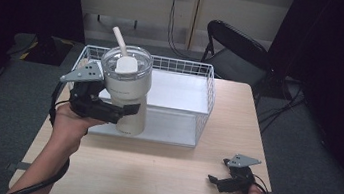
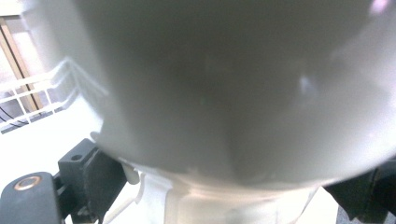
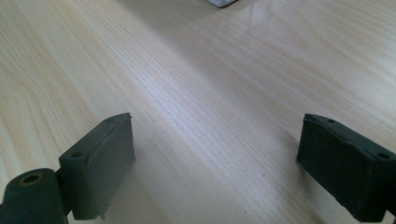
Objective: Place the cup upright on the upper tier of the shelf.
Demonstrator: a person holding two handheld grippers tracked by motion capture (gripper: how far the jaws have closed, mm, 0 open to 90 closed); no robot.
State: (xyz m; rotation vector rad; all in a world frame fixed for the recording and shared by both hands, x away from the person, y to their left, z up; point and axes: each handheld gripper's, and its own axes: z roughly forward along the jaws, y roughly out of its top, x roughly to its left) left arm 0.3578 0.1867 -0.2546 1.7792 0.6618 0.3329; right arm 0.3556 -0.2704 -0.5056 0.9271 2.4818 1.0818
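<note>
Your left hand-held gripper (image 1: 125,108) is clamped around the lower, narrower part of a cream tumbler (image 1: 128,88), one jaw on each side of it. In the left gripper view the tumbler (image 2: 233,93) sits so close that its wall is a pale blur between the two black jaws. You are holding the tumbler upright at the front left corner of a white wire basket (image 1: 205,99); from the high view you cannot tell whether its base rests on the basket's floor or hangs just above it. The tumbler has a clear lid (image 1: 127,61) with a white straw (image 1: 119,39) standing up through it, tilted toward the far left.

Your right hand-held gripper (image 1: 214,181) rests low near the front right corner of the counter (image 1: 159,176), well apart from the basket. Its jaws are spread wide with nothing between them; the right gripper view shows bare pale wood (image 3: 201,102) in the gap.

The basket stands along the far edge of the counter. A black folding chair (image 1: 237,47) stands beyond the far right corner.
</note>
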